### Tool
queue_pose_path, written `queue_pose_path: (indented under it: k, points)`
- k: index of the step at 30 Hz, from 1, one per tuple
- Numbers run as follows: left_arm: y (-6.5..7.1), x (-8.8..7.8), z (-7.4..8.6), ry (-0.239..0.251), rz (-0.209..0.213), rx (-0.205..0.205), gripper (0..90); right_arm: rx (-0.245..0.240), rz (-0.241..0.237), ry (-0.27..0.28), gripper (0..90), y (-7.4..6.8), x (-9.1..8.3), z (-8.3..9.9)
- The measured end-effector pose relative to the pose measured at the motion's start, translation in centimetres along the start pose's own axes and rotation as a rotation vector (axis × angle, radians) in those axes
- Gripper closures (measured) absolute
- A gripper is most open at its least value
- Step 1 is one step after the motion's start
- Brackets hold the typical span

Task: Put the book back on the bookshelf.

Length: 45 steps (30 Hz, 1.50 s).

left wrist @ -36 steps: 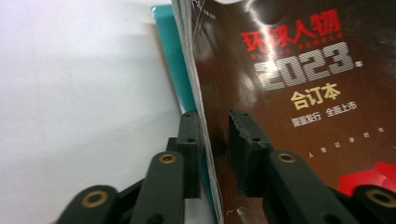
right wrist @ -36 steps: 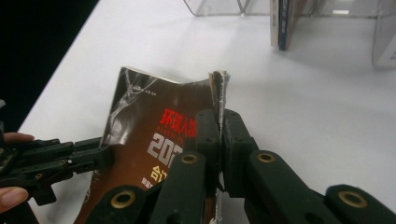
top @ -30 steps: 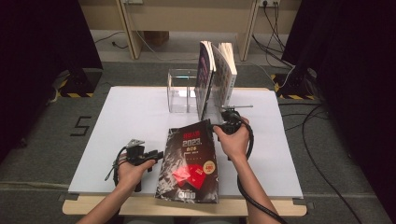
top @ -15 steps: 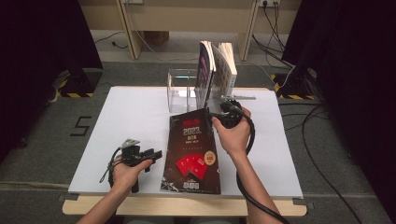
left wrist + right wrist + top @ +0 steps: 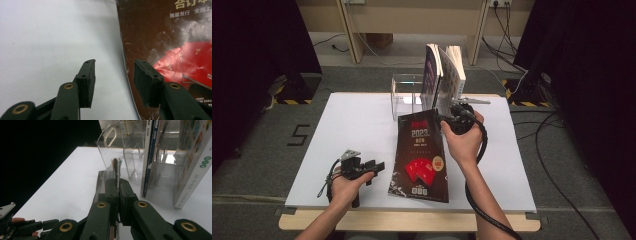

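Observation:
A dark magazine [image 5: 419, 155] with red fans and "2023" on its cover lies on the white board, its far end lifted. My right gripper [image 5: 443, 120] is shut on its upper right corner. In the right gripper view the thin edge of the magazine [image 5: 116, 170] stands pinched in that gripper [image 5: 117, 192]. My left gripper [image 5: 379, 166] rests on the board just left of the magazine's lower part. Its jaws have just been opening, and nothing is between them. In the left gripper view the magazine [image 5: 170, 32] lies beside the right pad of that open gripper [image 5: 113, 67].
A clear plastic book rack [image 5: 404, 95] stands at the back of the white board [image 5: 342, 125]. Two books lean in it, a dark one [image 5: 432, 75] and a pale one [image 5: 454, 70]. Cables lie on the floor around the table.
The right gripper has raised the magazine's far end and swung it straighter. The left gripper's jaws have spread apart beside the magazine's left edge.

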<state>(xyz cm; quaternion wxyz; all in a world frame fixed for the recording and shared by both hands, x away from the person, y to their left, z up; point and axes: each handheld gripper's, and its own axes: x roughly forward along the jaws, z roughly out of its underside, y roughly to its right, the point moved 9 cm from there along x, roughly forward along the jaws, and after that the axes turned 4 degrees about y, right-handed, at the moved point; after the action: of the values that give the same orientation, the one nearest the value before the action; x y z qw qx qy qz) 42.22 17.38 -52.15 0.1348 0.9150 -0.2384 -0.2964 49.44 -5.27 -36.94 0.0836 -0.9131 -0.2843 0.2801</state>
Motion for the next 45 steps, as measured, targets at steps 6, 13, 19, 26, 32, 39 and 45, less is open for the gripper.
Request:
queue_pose_path:
  k: [6, 13, 19, 26, 32, 39, 45]
  points:
    - [-0.3, -0.3, 0.0, 0.007, -0.005, 0.0, 51.5, -0.001, -0.001, 0.024, 87.6, -0.4, -0.2, -0.7]
    - [-0.5, -0.6, 0.1, 0.015, -0.01, -0.003, 51.4, -0.012, -0.001, 0.058, 87.6, -1.0, -0.3, -1.6]
    - [-0.5, -0.8, 0.1, 0.022, -0.009, -0.004, 51.3, -0.027, -0.001, 0.084, 87.6, -1.5, -0.2, -2.3]
    - [-0.6, -0.9, 0.1, 0.024, -0.012, -0.006, 51.2, -0.025, 0.001, 0.103, 87.6, -1.8, -0.1, -2.9]
    - [-0.5, -1.0, 0.1, 0.034, -0.01, -0.005, 51.2, -0.028, -0.002, 0.12, 87.6, -2.2, -0.1, -3.3]
    - [-0.5, -1.1, 0.1, 0.034, -0.009, -0.002, 51.1, -0.036, -0.002, 0.141, 87.6, -2.6, 0.0, -3.9]
    - [-0.5, -1.1, 0.1, 0.036, -0.01, -0.001, 51.0, -0.036, -0.003, 0.162, 87.6, -2.9, 0.1, -4.6]
